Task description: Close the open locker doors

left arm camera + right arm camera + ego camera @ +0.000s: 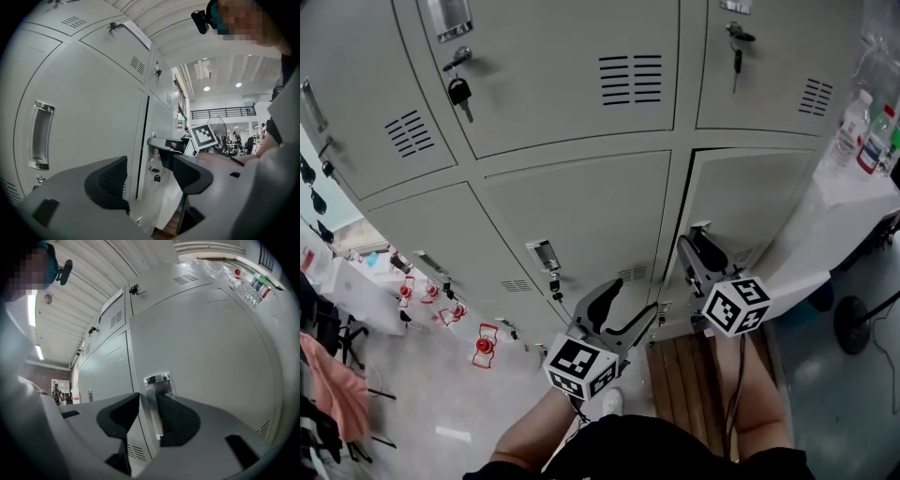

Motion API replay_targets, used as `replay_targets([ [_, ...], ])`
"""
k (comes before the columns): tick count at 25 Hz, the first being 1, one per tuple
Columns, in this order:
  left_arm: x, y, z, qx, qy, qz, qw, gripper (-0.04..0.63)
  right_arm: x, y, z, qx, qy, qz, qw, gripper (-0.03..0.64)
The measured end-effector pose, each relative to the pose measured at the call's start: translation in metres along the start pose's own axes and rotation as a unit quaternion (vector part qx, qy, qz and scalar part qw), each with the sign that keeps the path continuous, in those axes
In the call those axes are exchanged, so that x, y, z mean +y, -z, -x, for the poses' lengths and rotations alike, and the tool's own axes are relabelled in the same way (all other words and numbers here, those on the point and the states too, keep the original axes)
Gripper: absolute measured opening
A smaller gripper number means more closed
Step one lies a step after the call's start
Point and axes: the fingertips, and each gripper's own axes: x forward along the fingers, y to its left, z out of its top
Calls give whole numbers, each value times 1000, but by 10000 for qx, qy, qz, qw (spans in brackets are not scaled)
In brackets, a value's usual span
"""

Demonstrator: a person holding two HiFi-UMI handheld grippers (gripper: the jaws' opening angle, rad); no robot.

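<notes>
Grey steel lower-right locker door (759, 202) stands only slightly ajar (a dark gap lines its top edge), its latch edge pinched in the right gripper (147, 401), the left gripper (633, 302) spread and empty nearby, while the other doors (581, 216) in view look shut, so likely one push remains.
</notes>
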Motion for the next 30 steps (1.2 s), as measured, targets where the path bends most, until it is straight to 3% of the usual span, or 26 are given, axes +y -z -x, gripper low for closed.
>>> replay_targets([
  [30, 4, 2, -2, 20, -199, 73, 9998, 318, -13, 4, -2, 46, -77, -106, 9999, 158],
])
